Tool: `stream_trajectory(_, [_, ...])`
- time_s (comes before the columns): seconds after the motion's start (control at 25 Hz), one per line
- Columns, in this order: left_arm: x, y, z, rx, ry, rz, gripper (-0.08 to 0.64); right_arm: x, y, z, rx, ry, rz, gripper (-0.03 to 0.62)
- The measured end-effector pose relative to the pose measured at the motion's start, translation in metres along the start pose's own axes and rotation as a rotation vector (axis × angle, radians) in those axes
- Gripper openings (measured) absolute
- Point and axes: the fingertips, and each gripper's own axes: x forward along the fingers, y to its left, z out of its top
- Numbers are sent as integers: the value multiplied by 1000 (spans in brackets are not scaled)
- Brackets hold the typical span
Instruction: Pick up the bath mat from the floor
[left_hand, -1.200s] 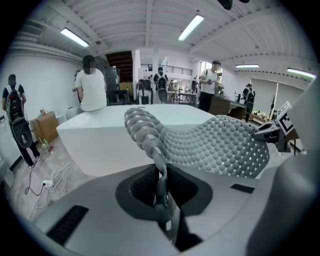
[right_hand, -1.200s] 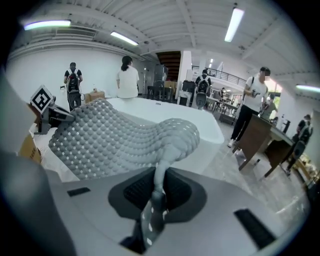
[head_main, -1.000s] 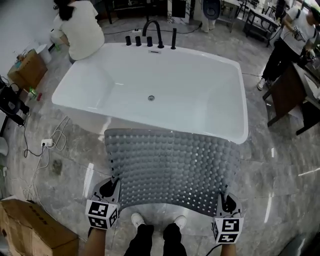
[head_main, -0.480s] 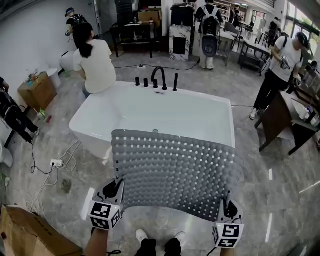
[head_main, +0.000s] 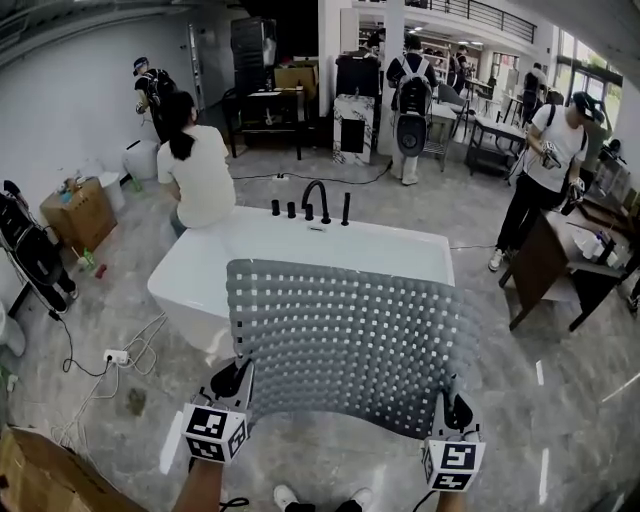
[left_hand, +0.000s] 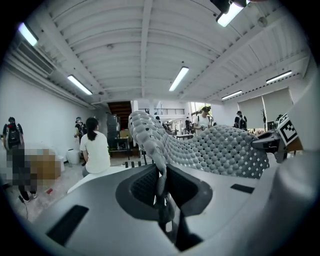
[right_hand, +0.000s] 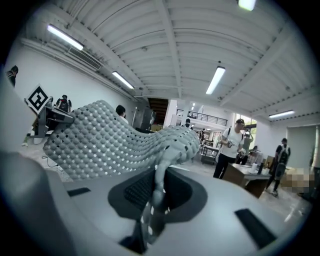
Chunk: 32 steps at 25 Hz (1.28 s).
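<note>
Far middle, bathtub (head_main: 190, 290): white and freestanding, with a black faucet (head_main: 318, 195) on its far rim; nothing shows in the part of the basin in view (the mat screens the near part).
Near middle, bath mat (head_main: 350, 340): grey, knobbly and full of holes, spread between the two tongs and, by my reading, off the floor; it bellies up away from the jaws.
Far left, cardboard box (head_main: 75, 210): small bits sit on top, too small to name.
Near left, second cardboard box (head_main: 40, 480): cut off by the frame edge, inside not visible.
Left gripper (left_hand: 161, 185): jaws narrow, pinched on the mat's near left corner.
Right gripper (right_hand: 155, 192): jaws narrow too, pinched on the near right corner.
Step in hand: finishing the lift. Best done with both corners level and the hands well apart so the sheet does not sag, and with a firm pinch, since only a thin edge sits in each jaw.
</note>
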Motion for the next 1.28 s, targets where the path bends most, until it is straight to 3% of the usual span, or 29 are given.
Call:
stream_trajectory(0.48, [-3,3,54,2,-127,-35,43,-10,0,48,-8,-78,-40,63])
stream_trajectory(0.76, [-5,-2,61,19,-166,-69,43,-17,5,52,-8,-89,-67,63])
stream_trajectory(1.28, [-7,-14,53,15,-154,-86,43,-26,-6,42,-15,-65,-89,63])
